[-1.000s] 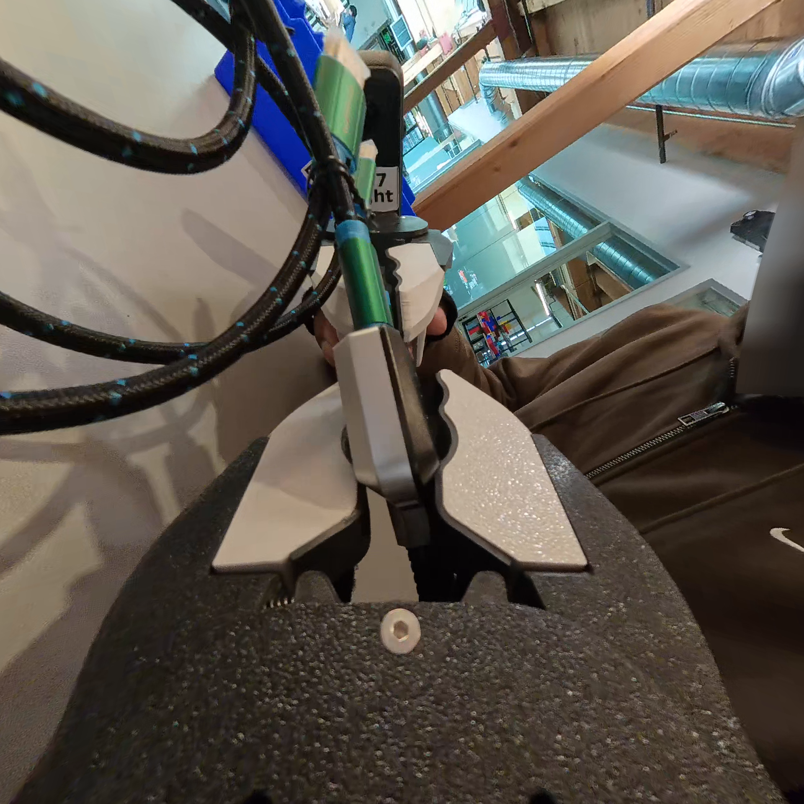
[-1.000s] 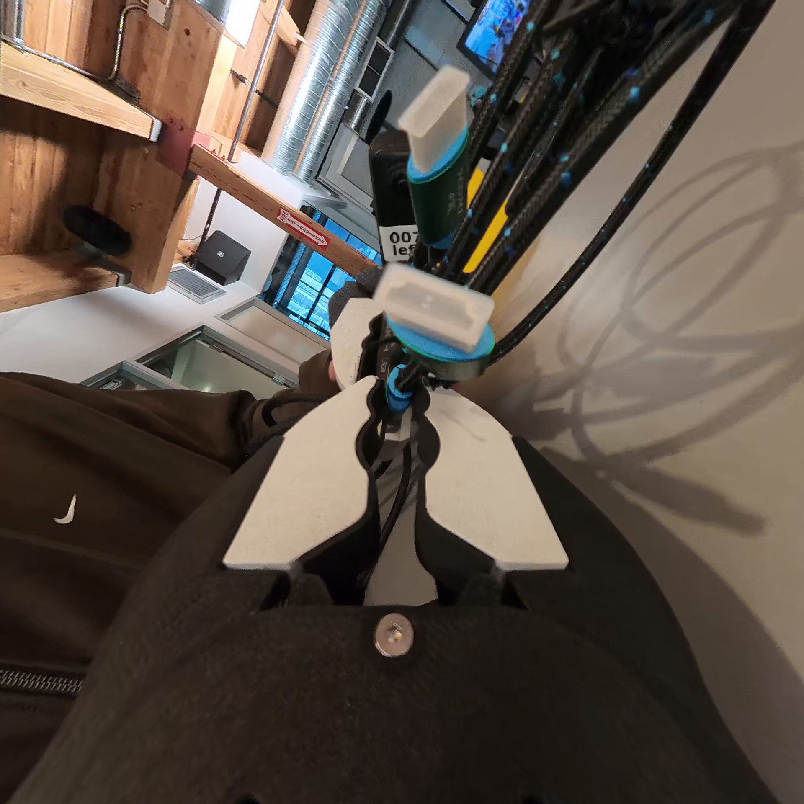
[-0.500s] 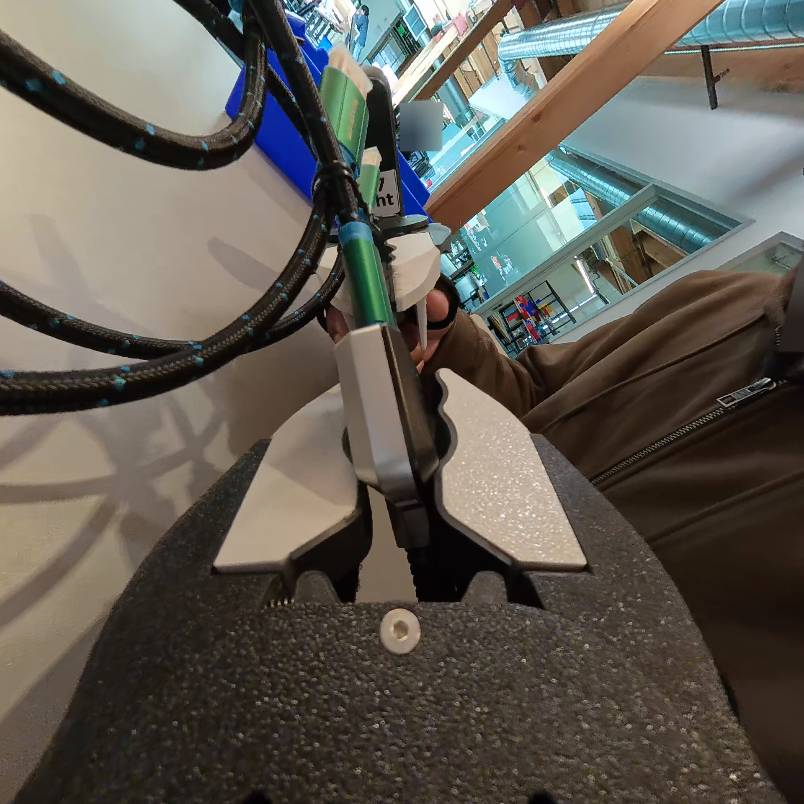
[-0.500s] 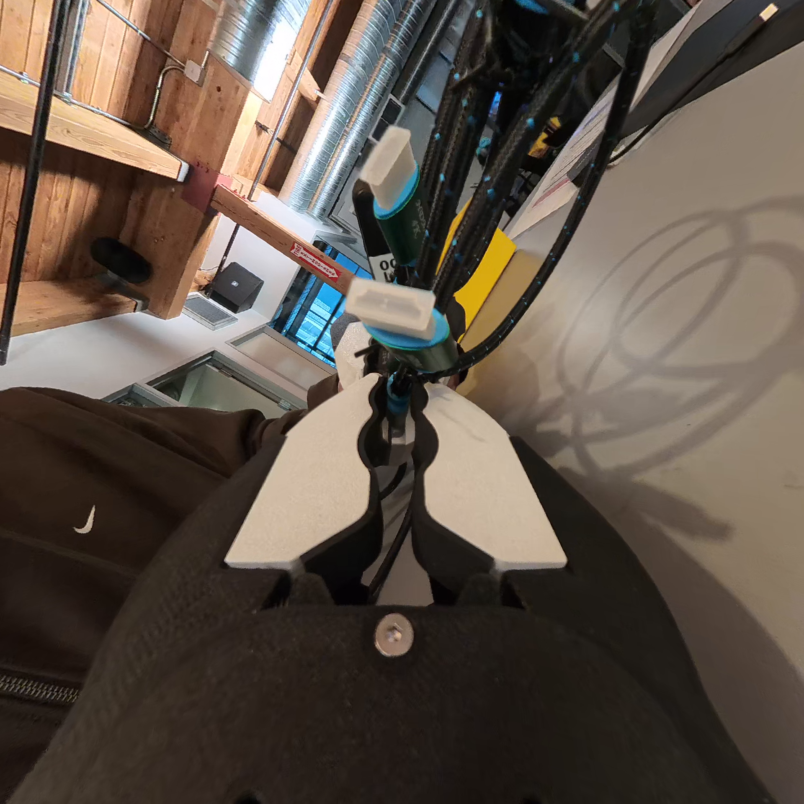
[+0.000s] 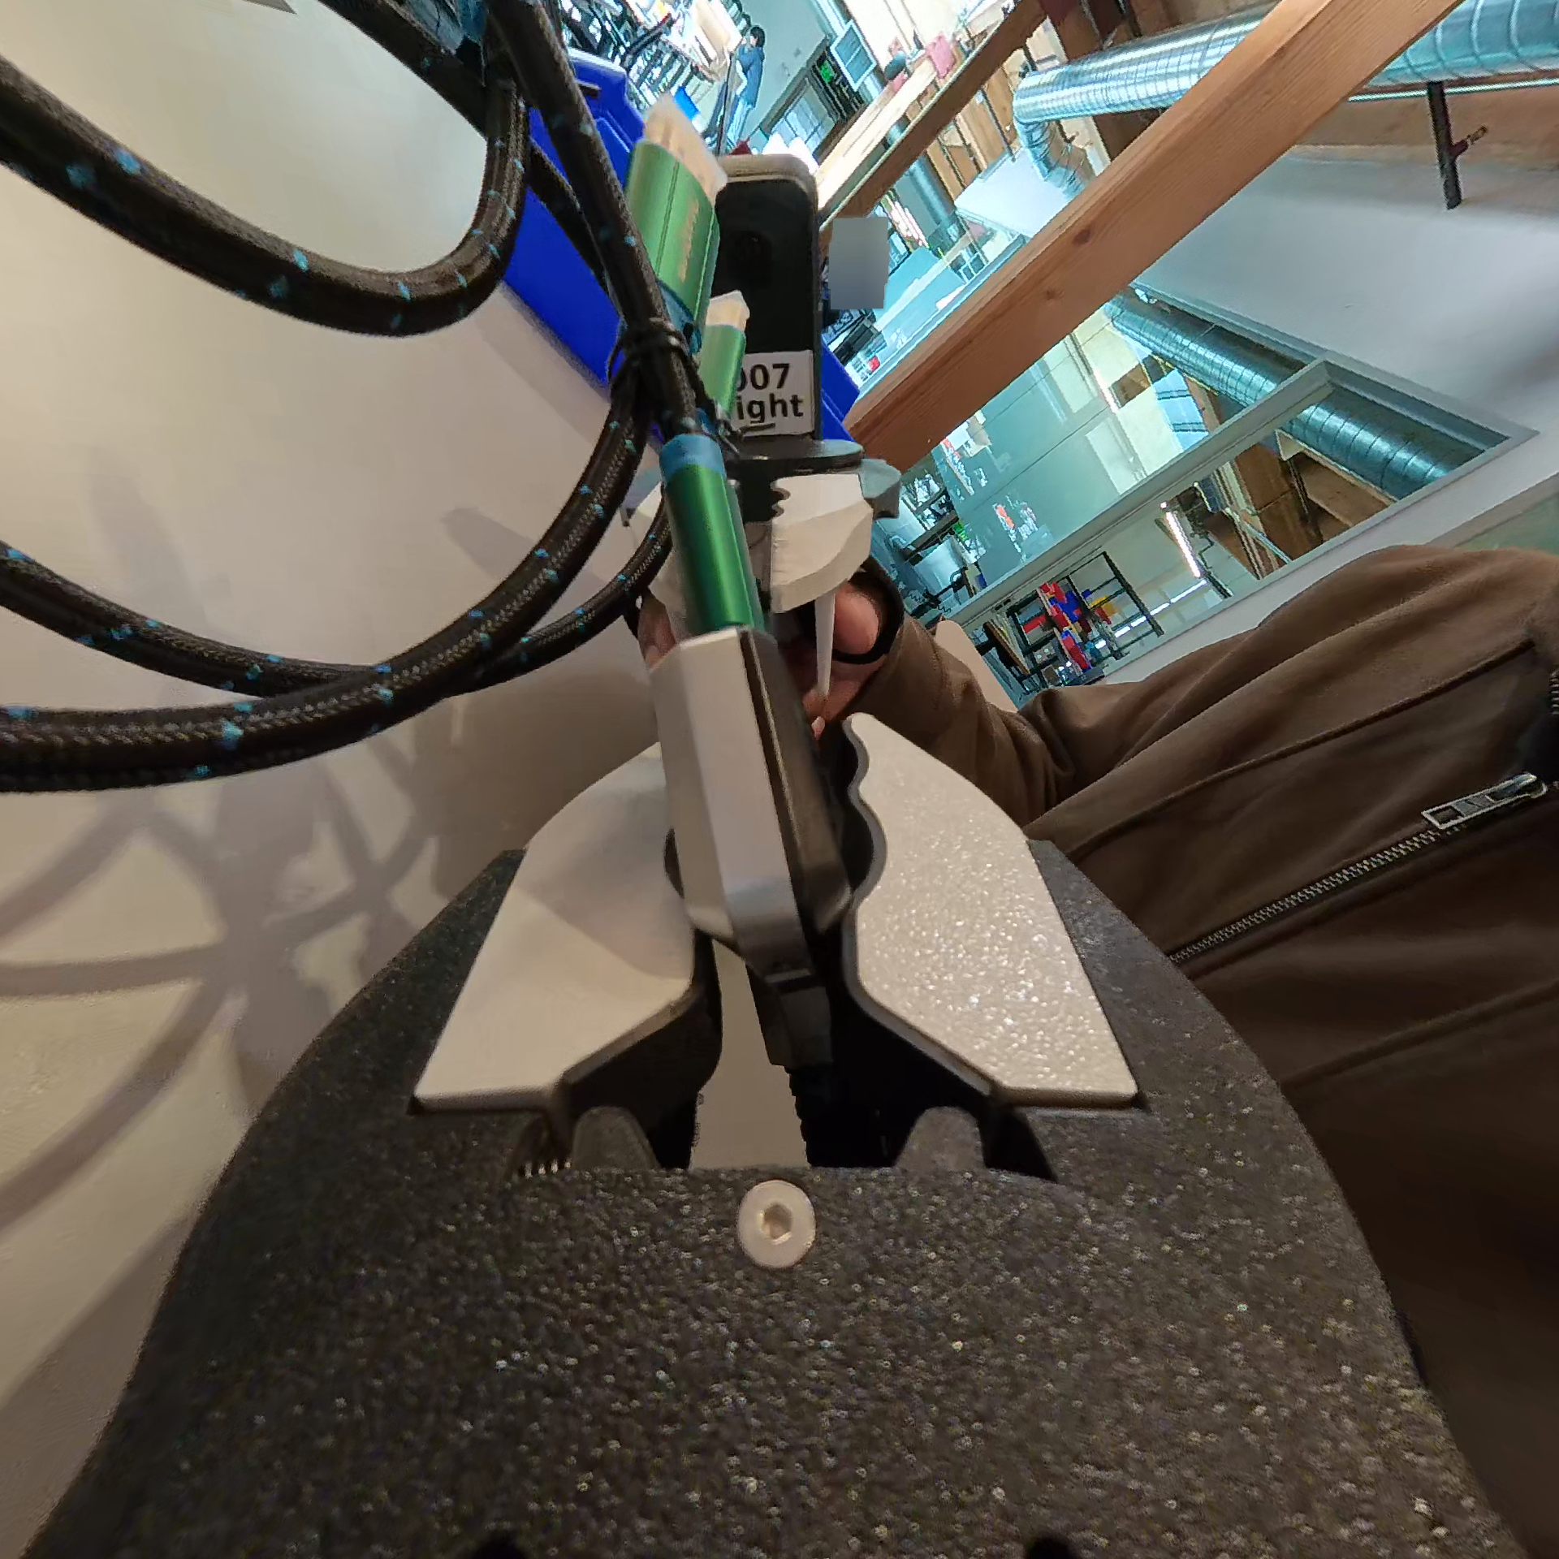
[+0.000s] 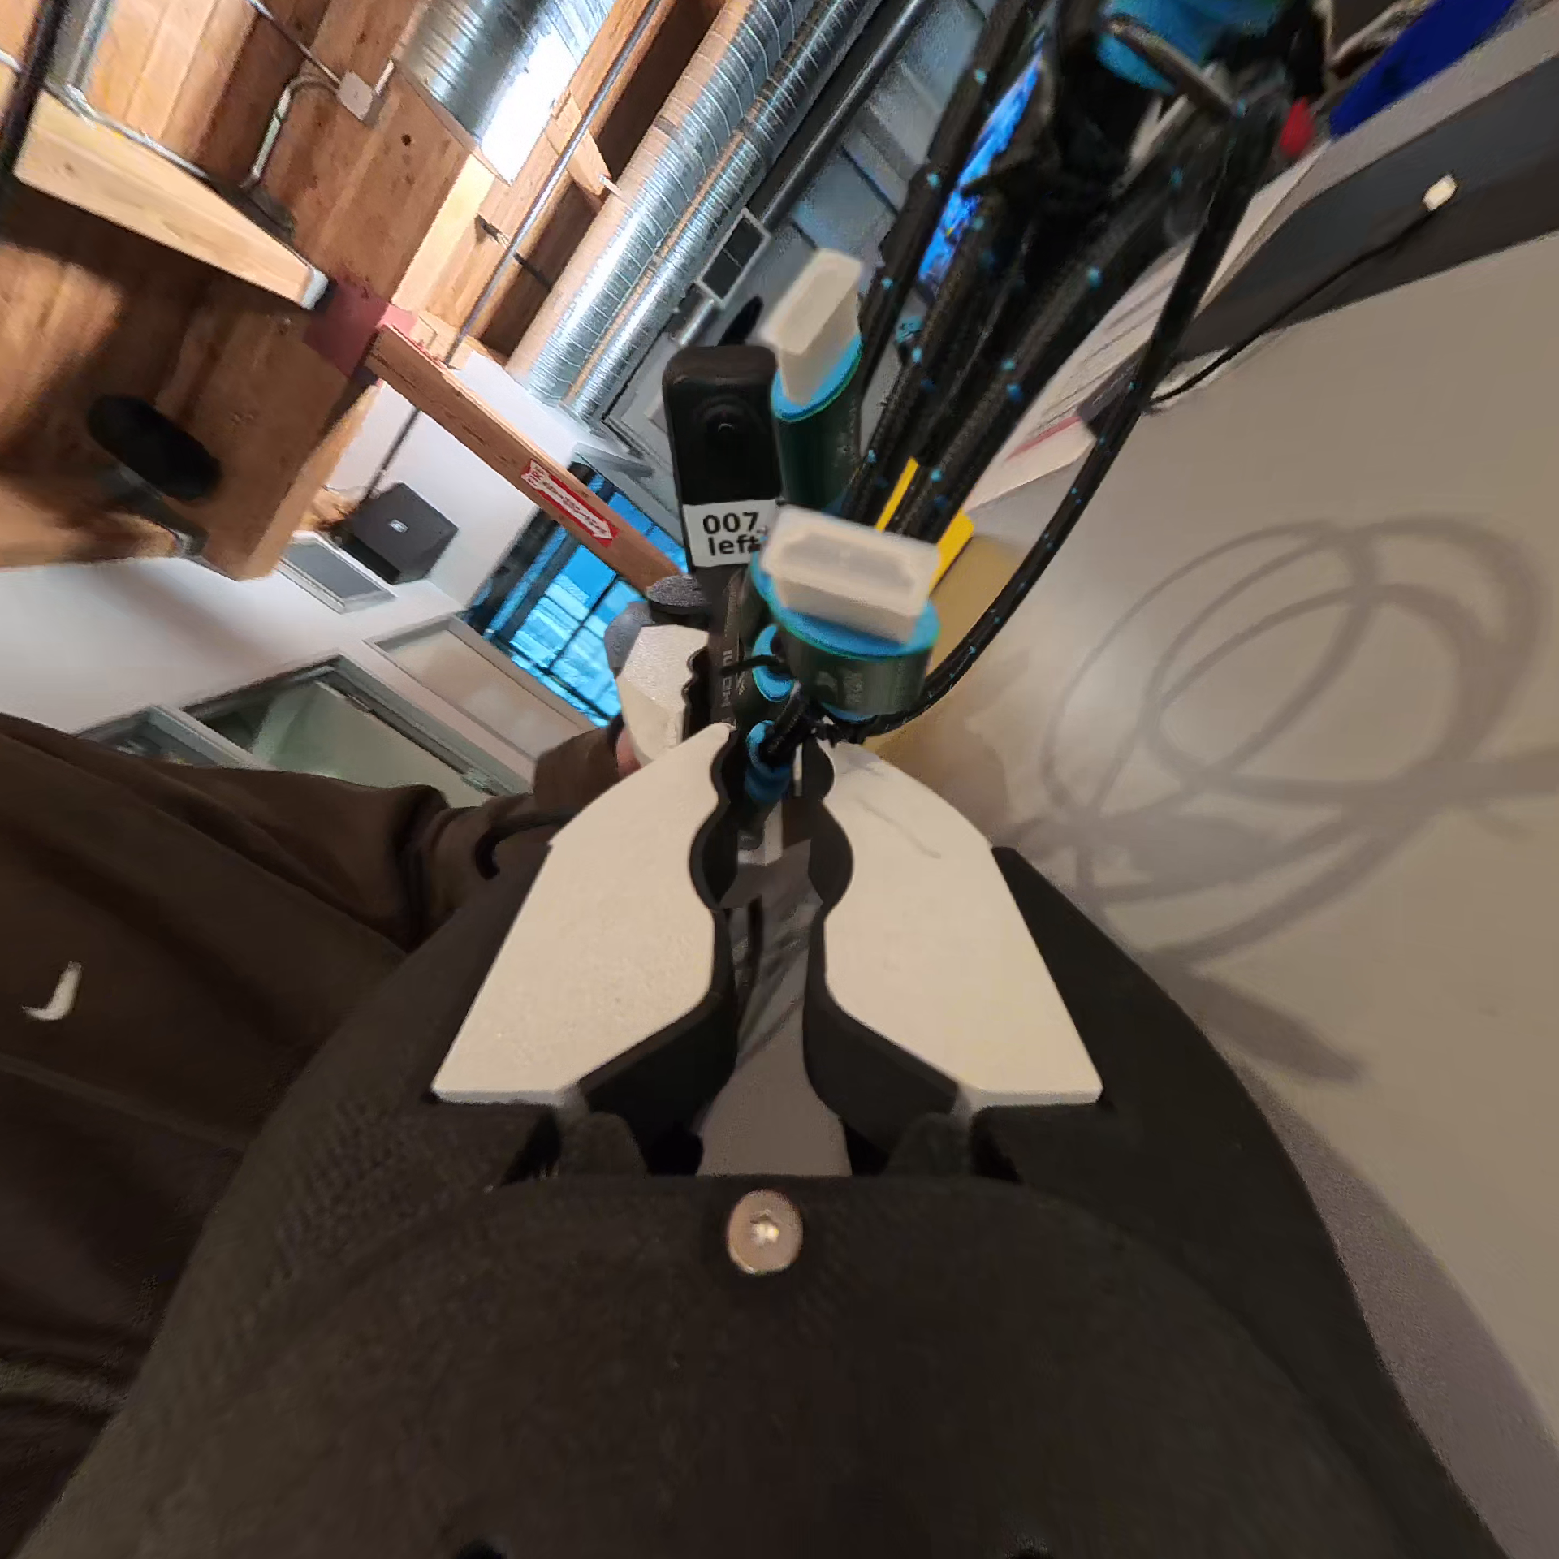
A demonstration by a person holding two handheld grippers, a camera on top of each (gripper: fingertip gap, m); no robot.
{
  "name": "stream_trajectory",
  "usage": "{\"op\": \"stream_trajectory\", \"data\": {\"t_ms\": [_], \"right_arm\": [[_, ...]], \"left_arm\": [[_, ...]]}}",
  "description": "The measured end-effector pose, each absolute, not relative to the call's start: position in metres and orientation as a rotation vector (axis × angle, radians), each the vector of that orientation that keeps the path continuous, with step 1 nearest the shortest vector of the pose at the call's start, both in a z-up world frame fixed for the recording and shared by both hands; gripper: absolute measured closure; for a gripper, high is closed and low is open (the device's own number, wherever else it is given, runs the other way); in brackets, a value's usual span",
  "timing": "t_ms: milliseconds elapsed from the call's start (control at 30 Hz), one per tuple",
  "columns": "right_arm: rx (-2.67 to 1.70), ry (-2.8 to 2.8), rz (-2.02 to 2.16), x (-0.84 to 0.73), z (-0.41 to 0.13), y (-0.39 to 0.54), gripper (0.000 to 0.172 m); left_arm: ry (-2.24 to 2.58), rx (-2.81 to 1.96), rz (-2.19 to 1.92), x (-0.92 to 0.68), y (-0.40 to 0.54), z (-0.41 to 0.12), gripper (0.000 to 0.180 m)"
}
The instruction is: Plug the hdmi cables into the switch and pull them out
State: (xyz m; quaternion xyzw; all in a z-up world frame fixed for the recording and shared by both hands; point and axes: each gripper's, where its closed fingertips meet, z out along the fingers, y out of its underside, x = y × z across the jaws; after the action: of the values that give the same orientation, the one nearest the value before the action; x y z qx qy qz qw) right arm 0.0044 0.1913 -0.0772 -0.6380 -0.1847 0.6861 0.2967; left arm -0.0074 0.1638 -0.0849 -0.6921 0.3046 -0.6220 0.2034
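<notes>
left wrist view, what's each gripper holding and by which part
Left gripper clamps the silver-and-black adapter block by its sides. Right gripper pinches the braided cable at its blue collar.

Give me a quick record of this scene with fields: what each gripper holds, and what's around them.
left gripper: shut on a grey and black adapter, green plug at its far end
right gripper: shut on the blue-collared cable end below a white-capped connector
cables: black braided loops with blue flecks
surface: pale tabletop, cable shadows on it
person: brown jacket sleeve
background: wooden beam, metal duct
</notes>
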Motion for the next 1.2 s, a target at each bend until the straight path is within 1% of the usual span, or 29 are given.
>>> {"op": "stream_trajectory", "data": {"t_ms": [67, 133, 233, 267, 300, 333, 433, 567, 800, 867, 933, 1000, 1200], "right_arm": [[-1.652, -0.564, 1.659, 0.004, -0.073, 0.193, 0.155], [-1.602, -0.632, 1.472, 0.007, -0.069, 0.193, 0.158], [-1.537, -0.743, 1.169, 0.017, -0.069, 0.192, 0.148], [-1.517, -0.796, 1.03, 0.02, -0.071, 0.191, 0.148], [-1.482, -0.844, 0.856, 0.024, -0.07, 0.191, 0.144], [-1.429, -0.904, 0.671, 0.027, -0.067, 0.19, 0.141], [-1.258, -1.158, 0.184, 0.022, -0.066, 0.181, 0.143], [-1.179, -1.437, -0.196, 0.015, -0.086, 0.183, 0.141], [-0.9, -1.662, -0.49, -0.004, -0.099, 0.175, 0.14], [-0.841, -1.679, -0.551, -0.009, -0.102, 0.174, 0.145], [-0.798, -1.665, -0.595, -0.011, -0.1, 0.173, 0.154], [-0.806, -1.665, -0.593, -0.013, -0.1, 0.172, 0.16], [-0.84, -1.713, -0.597, -0.014, -0.106, 0.168, 0.163]], "left_arm": [[0.818, -1.913, -1.737, -0.01, 0.164, -0.08, 0.152], [0.754, -1.882, -1.78, -0.015, 0.164, -0.074, 0.152], [0.625, -1.778, -1.933, -0.024, 0.162, -0.062, 0.152], [0.596, -1.767, -1.963, -0.027, 0.161, -0.062, 0.152], [0.575, -1.778, -1.978, -0.029, 0.16, -0.064, 0.152], [0.559, -1.806, -1.98, -0.03, 0.159, -0.067, 0.152], [0.544, -1.938, -1.957, -0.03, 0.155, -0.079, 0.152], [0.651, -2.11, -1.828, -0.031, 0.148, -0.093, 0.152], [0.762, -2.2, -1.794, -0.03, 0.133, -0.091, 0.152], [0.747, -2.188, -1.846, -0.03, 0.13, -0.088, 0.152], [0.749, -2.194, -1.857, -0.03, 0.128, -0.089, 0.152], [0.752, -2.204, -1.85, -0.031, 0.127, -0.091, 0.152], [0.716, -2.206, -1.85, -0.028, 0.127, -0.095, 0.154]]}}
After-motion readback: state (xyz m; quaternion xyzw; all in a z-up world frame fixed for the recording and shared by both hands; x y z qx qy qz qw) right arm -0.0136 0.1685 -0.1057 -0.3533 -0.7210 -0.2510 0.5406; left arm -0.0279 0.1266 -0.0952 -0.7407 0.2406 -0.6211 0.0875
